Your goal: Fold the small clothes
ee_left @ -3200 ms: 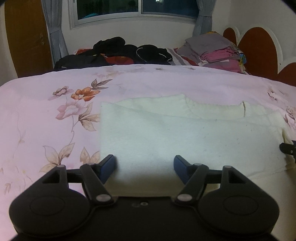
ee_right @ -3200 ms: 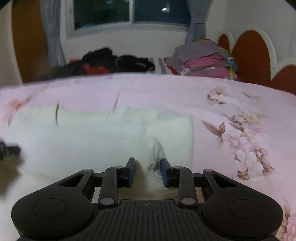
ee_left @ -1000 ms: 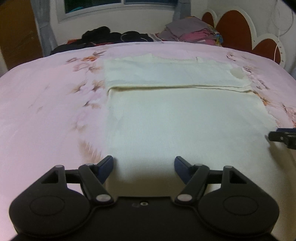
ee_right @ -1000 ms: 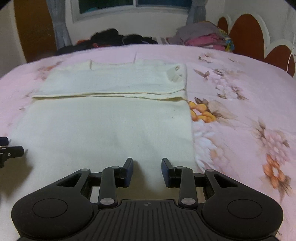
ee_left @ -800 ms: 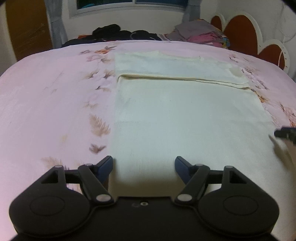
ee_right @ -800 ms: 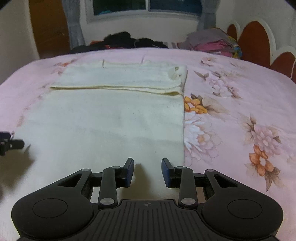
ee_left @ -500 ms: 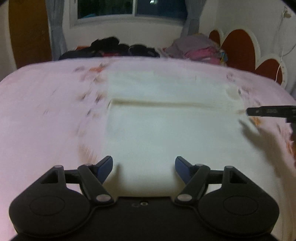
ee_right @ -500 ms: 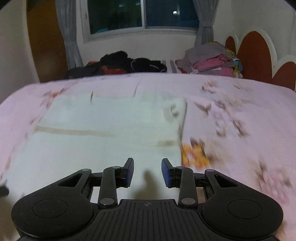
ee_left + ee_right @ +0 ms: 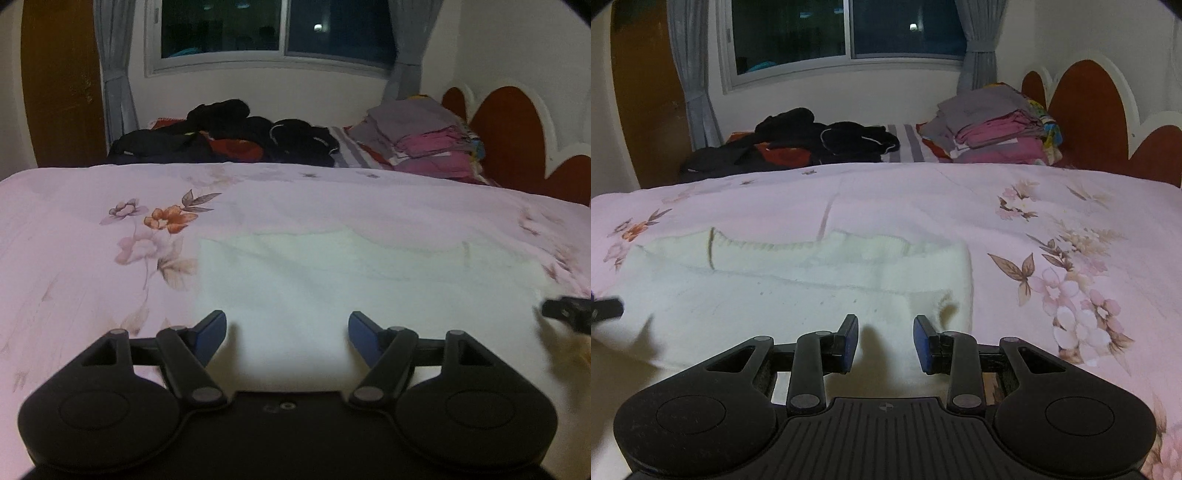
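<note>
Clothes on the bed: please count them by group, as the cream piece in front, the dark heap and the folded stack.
Cream garment: 1
Dark clothes heap: 1
Folded clothes stack: 1
Total: 3 groups; pieces inside the heap and stack cannot be counted.

Cream garment point(image 9: 798, 295) lies folded on floral bedspread point(image 9: 1052, 221).

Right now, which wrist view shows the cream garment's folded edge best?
The right wrist view: the cream garment shows its ribbed edge and fold line sharply. The left wrist view shows it blurred and washed out.
</note>
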The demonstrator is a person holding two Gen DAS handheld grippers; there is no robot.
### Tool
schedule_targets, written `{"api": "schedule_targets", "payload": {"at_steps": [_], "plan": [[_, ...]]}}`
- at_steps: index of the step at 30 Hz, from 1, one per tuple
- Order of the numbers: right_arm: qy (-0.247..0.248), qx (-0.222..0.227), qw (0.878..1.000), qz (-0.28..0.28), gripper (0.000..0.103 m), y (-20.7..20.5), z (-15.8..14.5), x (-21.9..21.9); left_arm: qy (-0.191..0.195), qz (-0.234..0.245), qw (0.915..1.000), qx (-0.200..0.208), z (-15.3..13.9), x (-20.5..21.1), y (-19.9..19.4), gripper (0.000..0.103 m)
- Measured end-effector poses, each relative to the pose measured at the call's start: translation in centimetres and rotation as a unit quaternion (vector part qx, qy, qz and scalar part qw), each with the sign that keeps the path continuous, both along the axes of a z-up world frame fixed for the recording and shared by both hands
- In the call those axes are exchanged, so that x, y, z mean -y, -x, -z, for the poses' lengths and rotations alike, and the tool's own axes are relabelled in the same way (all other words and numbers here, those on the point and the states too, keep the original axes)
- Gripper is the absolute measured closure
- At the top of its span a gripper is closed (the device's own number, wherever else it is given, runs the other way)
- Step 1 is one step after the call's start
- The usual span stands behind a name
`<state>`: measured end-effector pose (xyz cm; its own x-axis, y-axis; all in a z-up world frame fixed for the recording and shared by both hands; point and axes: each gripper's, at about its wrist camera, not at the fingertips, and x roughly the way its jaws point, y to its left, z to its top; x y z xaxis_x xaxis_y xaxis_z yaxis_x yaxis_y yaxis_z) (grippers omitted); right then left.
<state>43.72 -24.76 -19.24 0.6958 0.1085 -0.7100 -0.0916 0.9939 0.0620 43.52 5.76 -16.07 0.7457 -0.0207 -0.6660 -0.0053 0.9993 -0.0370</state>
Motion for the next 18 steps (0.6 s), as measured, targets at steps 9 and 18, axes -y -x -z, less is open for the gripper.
{"api": "schedule_targets", "payload": {"at_steps": [9,18], "plan": [[0.019,-0.014,0.999,0.044,0.07,-0.9,1.2,1.6,-0.008,-0.004,0.9994,-0.034,1.6,-1.5,-1.0,0.029],[-0.001,0.002,0.999,0.032,0.07,6.3,-3.8,3.0,0.008,-0.004,0.999,-0.043,-1.4,-2.8,6.7,0.03]]}}
